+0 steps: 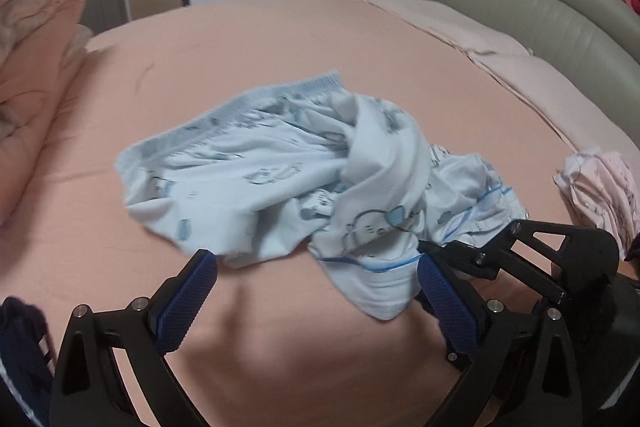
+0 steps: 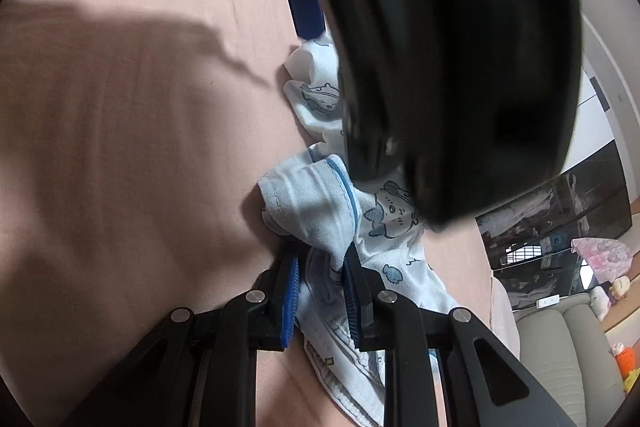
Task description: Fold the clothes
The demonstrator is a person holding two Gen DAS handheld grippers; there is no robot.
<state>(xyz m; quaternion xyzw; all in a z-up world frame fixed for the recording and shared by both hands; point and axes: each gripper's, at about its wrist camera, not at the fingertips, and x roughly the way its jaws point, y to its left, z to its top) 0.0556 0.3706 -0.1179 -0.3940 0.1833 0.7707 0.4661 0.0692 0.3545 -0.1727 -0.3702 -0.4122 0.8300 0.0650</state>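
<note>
A light blue child's garment (image 1: 280, 179) with cartoon prints and a ribbed waistband lies crumpled on the pink bed sheet (image 1: 280, 39). My left gripper (image 1: 316, 267) is open just above the sheet, its blue pads (image 1: 188, 303) on either side of the garment's near edge. My right gripper (image 2: 320, 267) is shut on a bunched blue hem of the garment (image 2: 316, 203), which also shows in the right wrist view. The left gripper's black body (image 2: 460, 47) fills the upper right of that view and hides most of the cloth.
A folded pink quilt (image 1: 36, 87) lies at the left. A pink printed garment (image 1: 600, 191) lies at the right edge. A grey padded headboard (image 1: 540, 7) with plush toys runs along the right. A dark blue garment (image 1: 20, 355) is at the lower left.
</note>
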